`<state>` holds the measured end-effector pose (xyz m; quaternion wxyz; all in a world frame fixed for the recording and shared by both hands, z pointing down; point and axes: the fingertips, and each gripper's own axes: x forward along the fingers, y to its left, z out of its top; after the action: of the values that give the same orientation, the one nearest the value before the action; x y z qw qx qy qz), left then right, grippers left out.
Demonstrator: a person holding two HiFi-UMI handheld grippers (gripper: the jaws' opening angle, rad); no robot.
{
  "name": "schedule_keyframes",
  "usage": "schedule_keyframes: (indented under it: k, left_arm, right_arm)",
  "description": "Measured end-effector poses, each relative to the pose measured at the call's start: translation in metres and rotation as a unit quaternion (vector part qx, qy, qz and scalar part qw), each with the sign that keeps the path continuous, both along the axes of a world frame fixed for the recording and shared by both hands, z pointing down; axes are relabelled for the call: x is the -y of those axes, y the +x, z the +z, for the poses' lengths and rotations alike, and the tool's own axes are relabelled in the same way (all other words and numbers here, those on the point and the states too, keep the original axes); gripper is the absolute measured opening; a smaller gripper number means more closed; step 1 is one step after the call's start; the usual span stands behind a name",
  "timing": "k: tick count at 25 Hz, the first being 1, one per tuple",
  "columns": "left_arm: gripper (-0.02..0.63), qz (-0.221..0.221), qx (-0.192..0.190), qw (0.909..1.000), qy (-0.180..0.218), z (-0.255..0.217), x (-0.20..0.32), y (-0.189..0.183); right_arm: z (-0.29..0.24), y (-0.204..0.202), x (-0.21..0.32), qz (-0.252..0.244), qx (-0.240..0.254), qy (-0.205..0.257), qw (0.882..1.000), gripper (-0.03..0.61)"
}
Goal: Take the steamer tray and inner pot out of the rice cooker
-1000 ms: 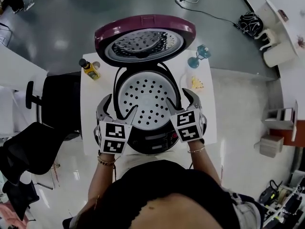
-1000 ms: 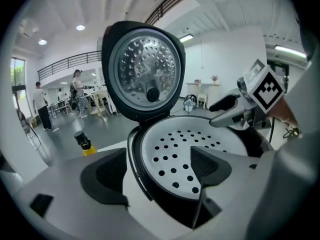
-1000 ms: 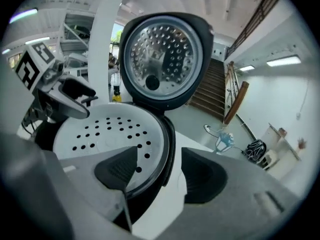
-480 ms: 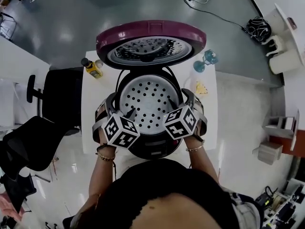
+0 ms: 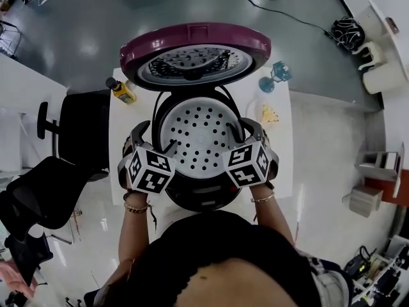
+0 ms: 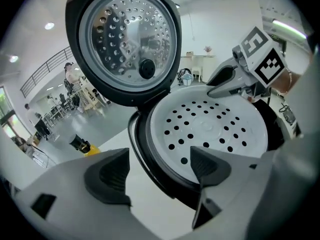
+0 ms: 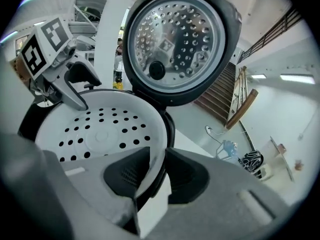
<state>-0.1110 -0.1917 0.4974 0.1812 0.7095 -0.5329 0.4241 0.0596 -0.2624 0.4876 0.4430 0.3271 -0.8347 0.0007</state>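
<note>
Two tongs at the steamer tray (image 5: 199, 139), right tongs (image 7: 157, 156) just closed, pinching its rim, left tongs (image 6: 160, 154) spread wide around its rim

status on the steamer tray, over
Right tongs just closed on tray rim. Left tongs open, astride the cooker edge. Tray seated in cooker. Lid up, nothing in the way.

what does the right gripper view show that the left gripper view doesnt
Right gripper view only: the right gripper, whose jaws have just been closing, clamped on the steamer tray rim; a staircase. Left gripper view only: the left gripper open, astride that rim. Both: the tray's perforated floor, the open lid and the opposite gripper.
</note>
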Motion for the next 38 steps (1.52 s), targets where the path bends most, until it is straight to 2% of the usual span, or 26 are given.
schedule_keyframes:
  k: [6, 13, 18, 24, 26, 28, 30, 31, 32, 35, 38]
  left_arm:
    - [0.377, 0.004, 0.015, 0.9999, 0.002, -0.002, -0.005, 0.002]
    - [0.377, -0.004, -0.023, 0.9997, 0.006, -0.008, -0.01, 0.006]
    - [0.377, 0.005, -0.023, 0.9996, 0.016, -0.013, -0.011, 0.013]
    - [0.377, 0.015, -0.041, 0.9986, 0.028, -0.028, -0.013, 0.024]
    - [0.377, 0.018, -0.064, 0.9972, 0.034, -0.035, -0.014, 0.03]
    - [0.377, 0.032, -0.121, 0.9913, 0.039, -0.044, -0.019, 0.043]
    - [0.361, 0.041, -0.2, 0.9777, 0.05, -0.06, -0.025, 0.06]
    - [0.295, 0.04, -0.232, 0.9702, 0.06, -0.069, -0.027, 0.066]
    - [0.282, 0.036, -0.255, 0.9638, 0.07, -0.078, -0.027, 0.069]
    - [0.264, 0.034, -0.279, 0.9548, 0.095, -0.1, -0.029, 0.075]
    - [0.247, 0.042, -0.268, 0.9571, 0.103, -0.108, -0.032, 0.082]
  right_arm:
    - [-0.018, -0.002, 0.001, 0.025, 0.073, 0.009, 0.997, 0.084]
    - [-0.048, 0.003, 0.0, 0.041, 0.145, 0.042, 0.988, 0.06]
    - [-0.063, 0.01, 0.005, 0.075, 0.269, -0.015, 0.96, 0.032]
    - [-0.081, 0.024, 0.005, 0.084, 0.328, -0.012, 0.941, 0.031]
    - [-0.088, 0.029, 0.003, 0.085, 0.349, -0.013, 0.933, 0.031]
    - [-0.095, 0.033, -0.003, 0.084, 0.384, -0.024, 0.919, 0.031]
    - [-0.104, 0.036, -0.01, 0.083, 0.422, -0.038, 0.902, 0.031]
    - [-0.109, 0.039, -0.012, 0.085, 0.435, -0.041, 0.896, 0.031]
    - [-0.113, 0.043, -0.014, 0.087, 0.445, -0.042, 0.89, 0.031]
    - [-0.126, 0.056, -0.021, 0.09, 0.467, -0.039, 0.879, 0.031]
    - [-0.136, 0.067, -0.029, 0.092, 0.472, -0.025, 0.876, 0.031]
